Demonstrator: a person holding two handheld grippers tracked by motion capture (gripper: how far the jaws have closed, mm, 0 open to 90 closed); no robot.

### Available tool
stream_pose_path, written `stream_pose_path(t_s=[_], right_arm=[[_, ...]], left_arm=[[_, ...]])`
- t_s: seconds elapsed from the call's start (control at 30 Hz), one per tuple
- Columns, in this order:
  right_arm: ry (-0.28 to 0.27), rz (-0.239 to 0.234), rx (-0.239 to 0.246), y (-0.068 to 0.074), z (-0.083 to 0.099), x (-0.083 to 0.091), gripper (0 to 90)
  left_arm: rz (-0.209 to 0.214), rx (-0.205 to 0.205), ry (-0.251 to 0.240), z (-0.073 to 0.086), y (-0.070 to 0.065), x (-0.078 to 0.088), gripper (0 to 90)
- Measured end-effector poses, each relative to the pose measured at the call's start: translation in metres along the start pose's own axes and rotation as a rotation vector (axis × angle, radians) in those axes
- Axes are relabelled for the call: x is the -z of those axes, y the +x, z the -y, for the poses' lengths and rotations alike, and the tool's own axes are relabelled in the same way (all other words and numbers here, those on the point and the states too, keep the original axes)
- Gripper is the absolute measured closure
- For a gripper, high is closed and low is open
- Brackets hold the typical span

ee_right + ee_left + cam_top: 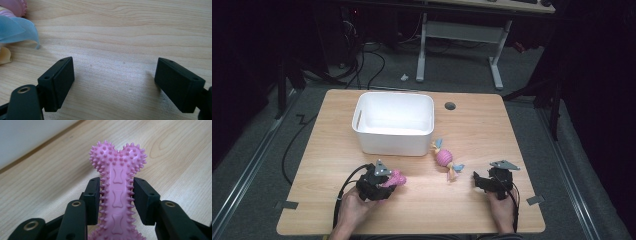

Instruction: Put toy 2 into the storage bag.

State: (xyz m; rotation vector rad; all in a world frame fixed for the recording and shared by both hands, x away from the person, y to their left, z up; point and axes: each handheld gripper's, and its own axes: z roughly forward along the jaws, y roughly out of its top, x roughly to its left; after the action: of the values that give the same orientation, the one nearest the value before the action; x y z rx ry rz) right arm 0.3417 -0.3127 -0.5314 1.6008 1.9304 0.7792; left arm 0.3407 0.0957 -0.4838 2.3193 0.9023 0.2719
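Squeezing the pink bone toy (117, 192) by its thin middle with the left gripper (117, 198); pressing both black pads (93, 200) flat against the bumpy sides, with the jaws pulled in tight on it; poking the toy's fat heart-shaped end out past the tips, toward the far side; lying low over the wooden table (175, 150) with that end; showing in the high view as the left gripper (388, 184) near the front edge, in the left hand (352, 210), with the pink bone toy (396, 178) peeking out on its right.

Holding the right gripper (115, 82) wide open over bare wood; keeping nothing between its two pads (61, 80); sitting in the right hand (502, 207) near the front edge, well apart from the left gripper, in the high view as the right gripper (478, 181).

Lying just ahead and to the left of the right gripper, a candy-shaped toy (445, 159), pink in the middle with blue and yellow frills; showing one blue frill (17, 30) at the top left corner of the right gripper view.

Standing farther off, beyond the left gripper, a white bin (394, 122); sitting open at the top, near the back of the table (482, 130).
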Motion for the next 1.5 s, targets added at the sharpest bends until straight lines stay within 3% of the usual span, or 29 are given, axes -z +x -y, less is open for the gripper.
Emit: stream_pose_path(t_s=[0.73,1.07,1.27,1.5], right_arm=[[0.000,0.000,0.000,0.000,0.000,0.000,16.3],[-0.001,-0.004,0.004,0.001,0.000,0.000,16.4],[-0.001,-0.007,0.006,0.001,0.000,0.000,16.4],[-0.001,-0.007,0.007,0.001,0.000,0.000,16.4]], left_arm=[[0.039,0.028,-0.106,-0.020,0.018,0.044,58.9],[0.020,-0.009,-0.097,-0.033,0.020,0.056,58.9],[-0.012,-0.031,-0.126,-0.049,0.023,0.073,58.8],[-0.005,-0.039,-0.168,-0.065,0.029,0.089,58.8]])
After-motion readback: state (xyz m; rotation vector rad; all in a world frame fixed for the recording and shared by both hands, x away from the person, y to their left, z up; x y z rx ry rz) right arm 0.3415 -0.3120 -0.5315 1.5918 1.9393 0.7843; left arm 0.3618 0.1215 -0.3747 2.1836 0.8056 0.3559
